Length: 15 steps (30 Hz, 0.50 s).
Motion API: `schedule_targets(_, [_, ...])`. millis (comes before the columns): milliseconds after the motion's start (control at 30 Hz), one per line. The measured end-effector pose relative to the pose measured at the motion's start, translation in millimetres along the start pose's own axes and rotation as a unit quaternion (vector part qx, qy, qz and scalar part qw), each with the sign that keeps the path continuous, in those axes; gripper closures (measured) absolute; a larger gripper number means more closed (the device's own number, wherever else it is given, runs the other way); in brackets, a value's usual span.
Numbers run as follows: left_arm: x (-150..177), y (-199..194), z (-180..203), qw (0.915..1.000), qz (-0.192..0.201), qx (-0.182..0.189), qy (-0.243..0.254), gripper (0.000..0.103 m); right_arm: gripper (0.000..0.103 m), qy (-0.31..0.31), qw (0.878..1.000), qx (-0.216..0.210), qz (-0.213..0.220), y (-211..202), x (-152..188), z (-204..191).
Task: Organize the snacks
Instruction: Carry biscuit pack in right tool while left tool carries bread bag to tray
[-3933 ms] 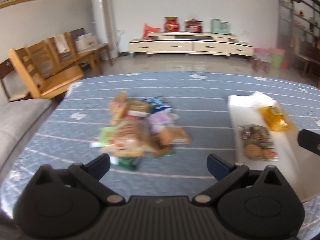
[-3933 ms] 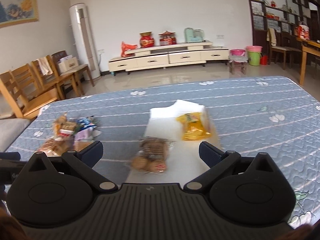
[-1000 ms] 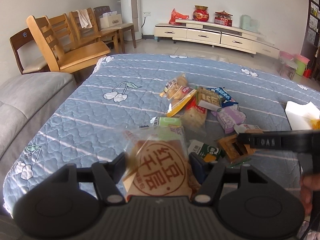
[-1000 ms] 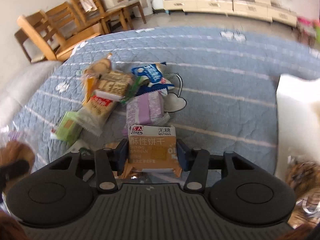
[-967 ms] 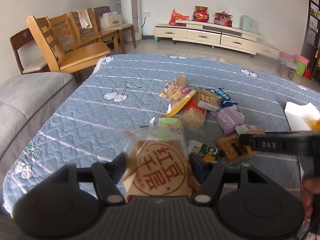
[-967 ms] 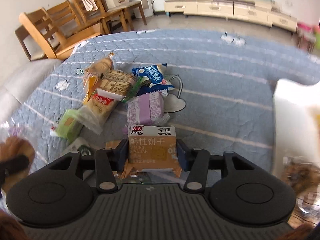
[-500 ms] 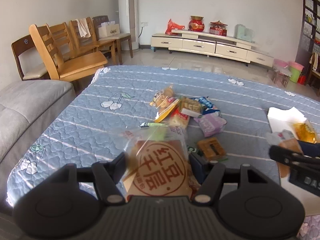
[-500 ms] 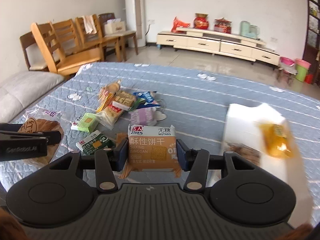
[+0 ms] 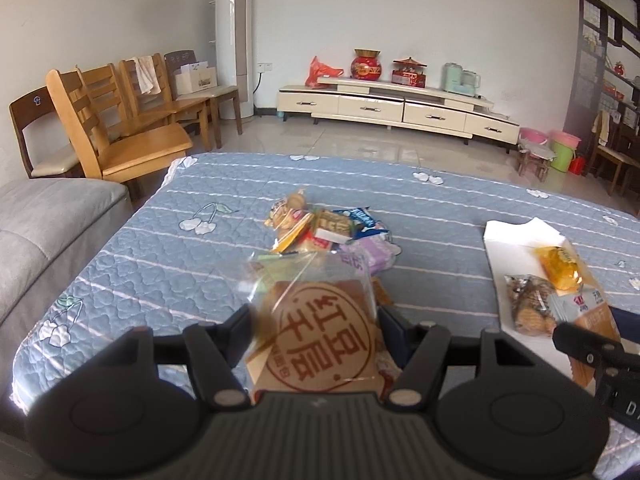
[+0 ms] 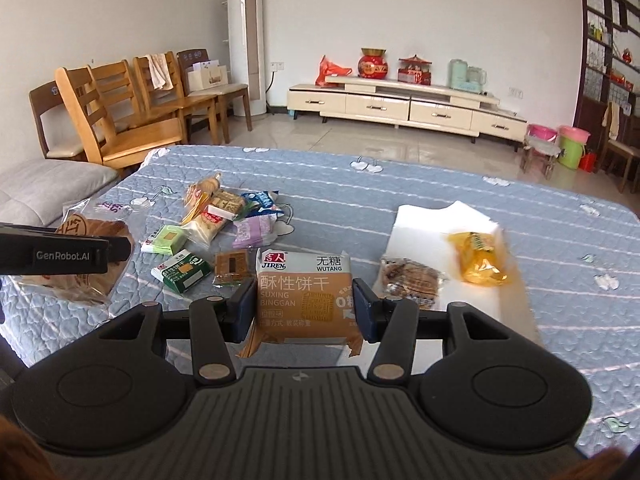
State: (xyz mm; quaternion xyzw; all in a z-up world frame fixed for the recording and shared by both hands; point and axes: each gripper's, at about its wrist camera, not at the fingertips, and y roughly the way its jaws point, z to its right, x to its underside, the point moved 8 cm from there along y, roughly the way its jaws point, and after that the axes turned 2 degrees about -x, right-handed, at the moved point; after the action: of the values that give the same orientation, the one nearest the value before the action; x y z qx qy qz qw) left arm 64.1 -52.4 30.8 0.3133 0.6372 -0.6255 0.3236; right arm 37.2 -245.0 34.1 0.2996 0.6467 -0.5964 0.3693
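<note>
- Snacks (image 10: pixel 224 220): most lie in a loose heap on the blue quilted cover (image 10: pixel 400 188), left of the white tray (image 10: pixel 420 216); two are in the air, one in each gripper.
- On the tray, two packets are already placed: a yellow packet (image 10: pixel 478 258) toward its far end and a clear bag of brown cookies (image 10: pixel 412 276) nearer the cameras. They lie near each other but do not touch.
- The right gripper (image 10: pixel 305 306) is clenched on a tan biscuit pack (image 10: pixel 306 294), pads pressing its two sides. It is held above the cover just left of the tray's near end.
- The left gripper (image 9: pixel 316 332) grasps a clear-wrapped round pastry (image 9: pixel 328 340) with red lettering, fingers squeezing the wrapper on both sides. It hangs over the near edge of the cover, well apart from the tray.
- Left in the heap: a green flat pack (image 10: pixel 166 239), a dark green pack (image 10: pixel 184 270), a small brown packet (image 10: pixel 232 267), a purple packet (image 10: pixel 256 232), a blue packet (image 10: pixel 260 200), and several bready ones behind them.
- Judgement: the job looks early. Two snacks are sorted, two are in transit, and the larger share waits on the cover.
- The tray has bare room along its left side and far corner for the next drops.
</note>
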Motion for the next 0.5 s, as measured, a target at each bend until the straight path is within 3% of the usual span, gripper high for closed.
schedule_targets(500, [1.3, -17.0, 14.6, 0.9998, 0.008, 0.017, 0.012, 0.037, 0.04, 0.001, 1.0, 0.01, 0.025, -19.9, -4.5, 10.6])
